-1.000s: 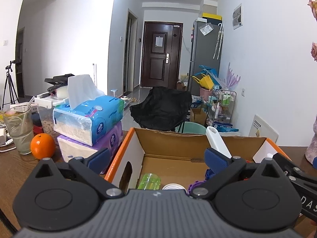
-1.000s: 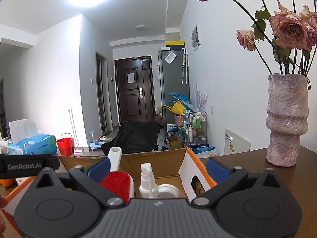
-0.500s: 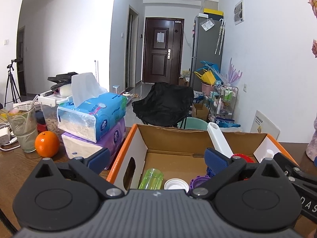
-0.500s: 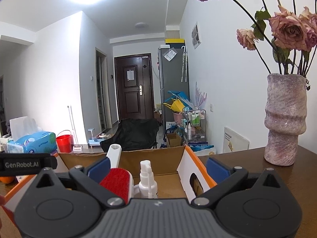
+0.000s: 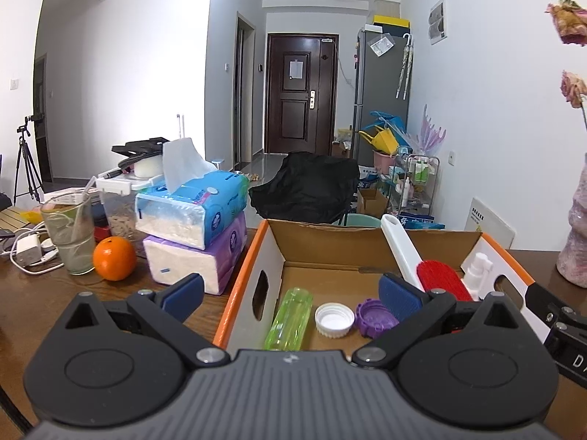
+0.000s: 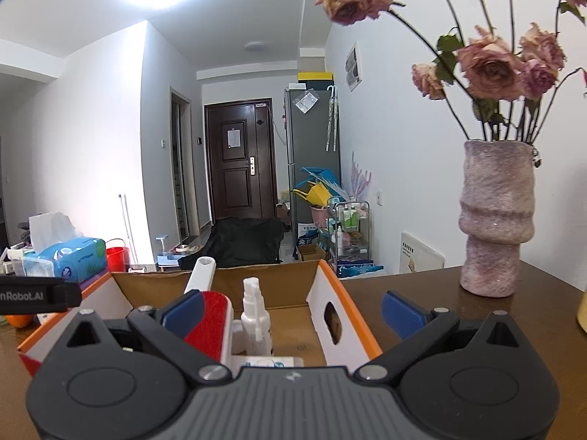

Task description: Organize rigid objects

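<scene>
Orange-rimmed open cardboard box (image 5: 253, 256) sitting on brown wooden counter (image 5: 44, 293), holding: green translucent plastic bottle (image 5: 290, 319), white cap (image 5: 334, 319), purple cap (image 5: 372, 318), red-bristled white brush (image 5: 442, 278), white spray bottle (image 6: 255, 321). Left gripper (image 5: 291, 293) and right gripper (image 6: 291, 310) hovering near box, jaws spread wide, gripping nothing.

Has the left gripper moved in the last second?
Yes. The left gripper has risen: the orange-edged cardboard box sits lower, revealing more of the green plastic bottle inside.
</scene>
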